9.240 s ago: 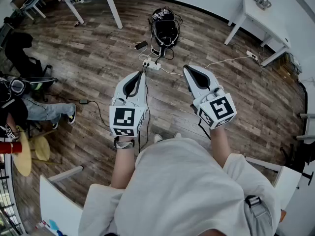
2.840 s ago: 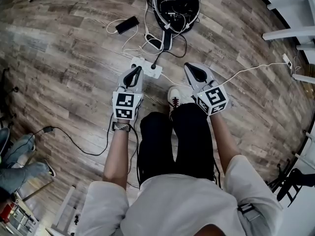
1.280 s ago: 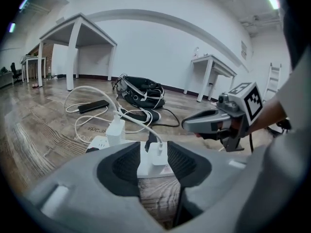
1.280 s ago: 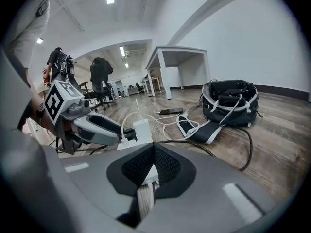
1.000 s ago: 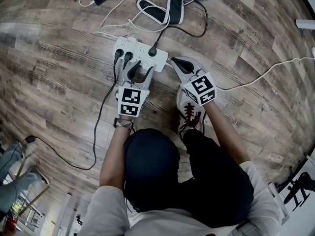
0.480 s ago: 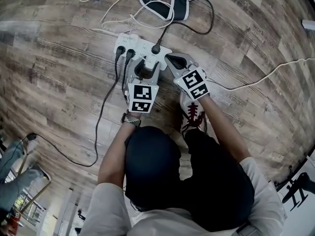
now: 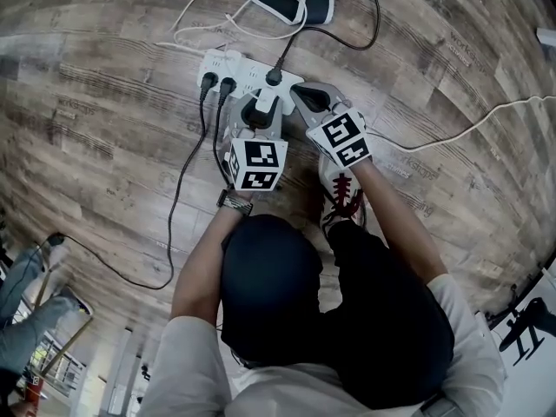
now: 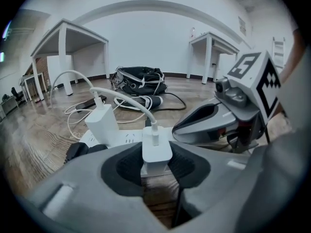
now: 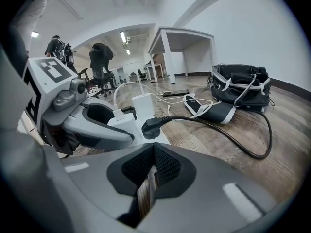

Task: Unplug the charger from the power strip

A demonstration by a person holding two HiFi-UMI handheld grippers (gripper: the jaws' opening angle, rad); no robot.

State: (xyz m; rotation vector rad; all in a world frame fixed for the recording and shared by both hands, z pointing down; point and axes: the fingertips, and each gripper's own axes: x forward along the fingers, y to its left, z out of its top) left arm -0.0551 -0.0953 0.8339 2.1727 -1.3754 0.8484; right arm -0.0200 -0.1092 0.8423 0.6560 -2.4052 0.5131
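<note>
Since a second ago your left gripper [image 7: 259, 104] has slid forward over the power strip [image 7: 248, 68], and its jaws have just been closing. The pads now pinch the sides of the small white charger [image 8: 156, 153]. The charger stands upright, plugged into the strip, with its white cable arching away. Your right gripper [image 7: 301, 91] has come up to the strip's right end, jaws pressed together on nothing.

Each cube [image 7: 258, 164] carries black-and-white square markers; any other print is too small to read. A black bag [image 8: 141, 76] lies behind the strip with white-trimmed straps draped over it, and its contents can't be made out.

The strip also holds a taller white charger [image 8: 103, 125], two black plugs [image 7: 208, 82] at its left end and a single black plug [image 7: 274, 78] on a black cord. All of it sits on a grey-brown wood-plank floor [image 7: 104, 129]. Your white shoe [image 7: 340, 194] is just behind the right gripper, and white tables [image 8: 214, 42] stand against white walls [image 8: 146, 42].
</note>
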